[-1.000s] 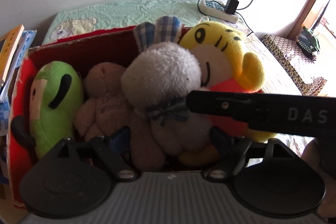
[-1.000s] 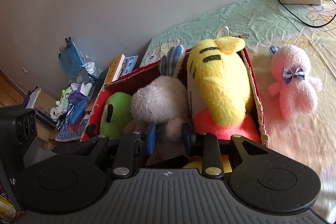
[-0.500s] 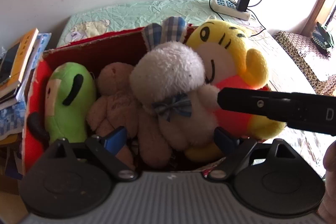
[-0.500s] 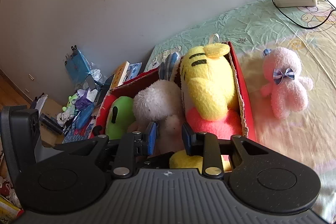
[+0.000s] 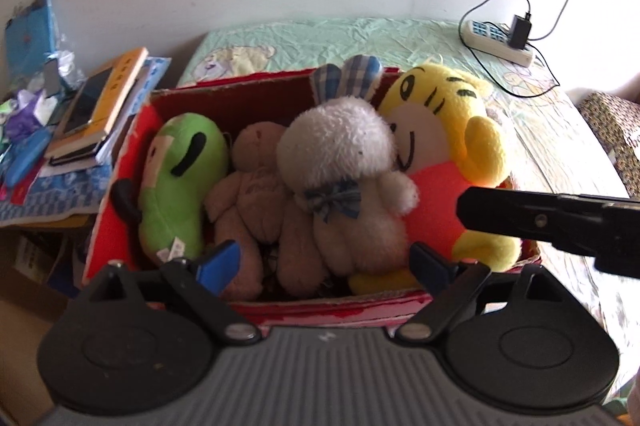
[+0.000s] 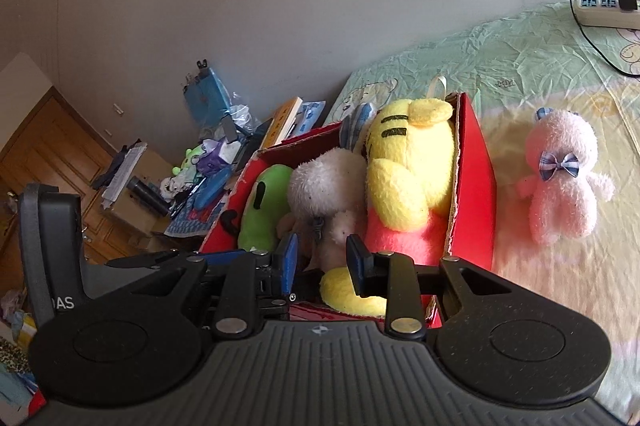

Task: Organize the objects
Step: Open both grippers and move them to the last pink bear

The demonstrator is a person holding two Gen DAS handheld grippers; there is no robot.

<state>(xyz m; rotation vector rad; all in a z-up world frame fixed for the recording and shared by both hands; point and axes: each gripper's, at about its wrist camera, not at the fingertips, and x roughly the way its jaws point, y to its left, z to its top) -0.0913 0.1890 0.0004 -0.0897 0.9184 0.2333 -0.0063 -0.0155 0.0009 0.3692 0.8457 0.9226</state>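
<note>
A red cardboard box (image 5: 120, 226) on the bed holds a green plush (image 5: 180, 182), a brown bear (image 5: 248, 178), a white bunny (image 5: 340, 154) with plaid ears and a yellow tiger plush (image 5: 440, 114). My left gripper (image 5: 325, 262) hovers over the box's near edge, its jaws opening wide; the bunny's legs show between the fingers but the pads touch nothing. My right gripper (image 6: 323, 258) sits at the box's near right corner, its pads a narrow gap apart and holding nothing. A pink plush (image 6: 560, 182) lies on the sheet to the right of the box (image 6: 476, 162).
A power strip (image 5: 496, 38) with a charger and cable lies at the bed's far end by the wall. Left of the box, books and a phone (image 5: 104, 98) are stacked amid clutter. The right tool's black arm (image 5: 540, 222) crosses the box's right corner.
Both cameras have drawn back and up from the box, showing more of it. The left jaws have spread wider around the white bunny, which stays in the box. The right jaws are unchanged.
</note>
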